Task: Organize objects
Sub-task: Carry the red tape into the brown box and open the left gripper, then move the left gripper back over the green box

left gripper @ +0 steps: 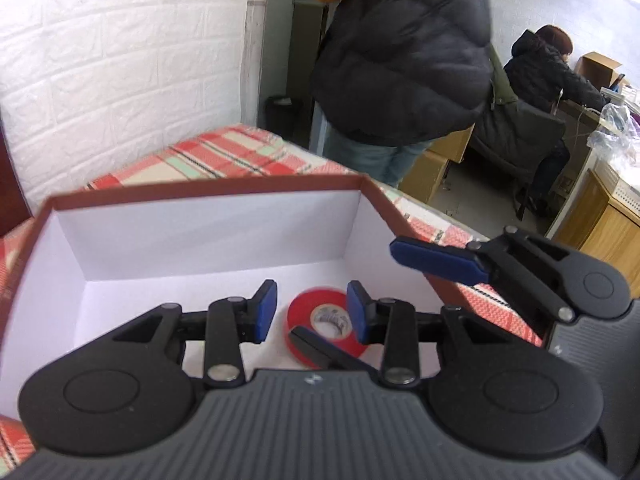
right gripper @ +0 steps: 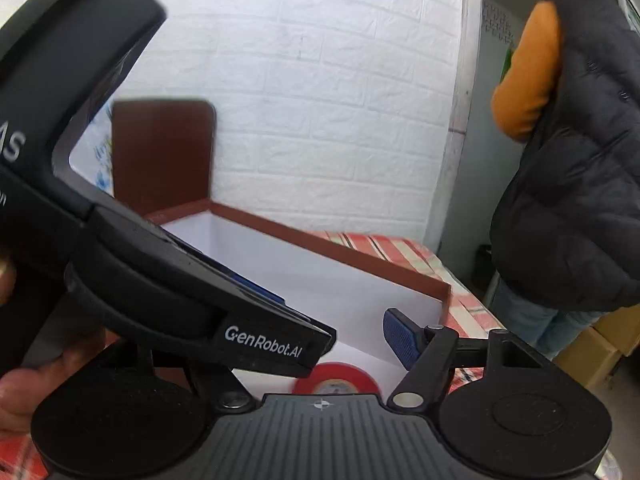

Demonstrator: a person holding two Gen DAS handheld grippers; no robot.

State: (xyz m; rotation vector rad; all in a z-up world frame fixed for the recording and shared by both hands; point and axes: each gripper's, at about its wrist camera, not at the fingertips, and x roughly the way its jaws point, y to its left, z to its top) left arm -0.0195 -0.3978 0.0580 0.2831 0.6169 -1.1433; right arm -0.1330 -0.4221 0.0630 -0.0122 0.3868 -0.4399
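Note:
A red roll of tape (left gripper: pixel 320 324) lies on the white floor of an open brown-rimmed box (left gripper: pixel 208 236). My left gripper (left gripper: pixel 312 312) is open above the box floor, its blue pads either side of the roll and apart from it. My right gripper (left gripper: pixel 352 300) comes in from the right, open, one blue finger (left gripper: pixel 436 260) over the box's right wall and the other low in front of the roll. In the right wrist view the tape (right gripper: pixel 340 378) shows low between the open fingers of my right gripper (right gripper: pixel 348 340), and the left gripper's body (right gripper: pixel 160 280) hides the left finger.
The box (right gripper: pixel 360 256) stands on a red plaid tablecloth (left gripper: pixel 224 156) by a white brick wall. A brown lid (right gripper: pixel 160 152) leans on the wall behind it. A person in a dark puffer vest (left gripper: pixel 400 60) stands at the table's far side; another sits at a desk (left gripper: pixel 548 68).

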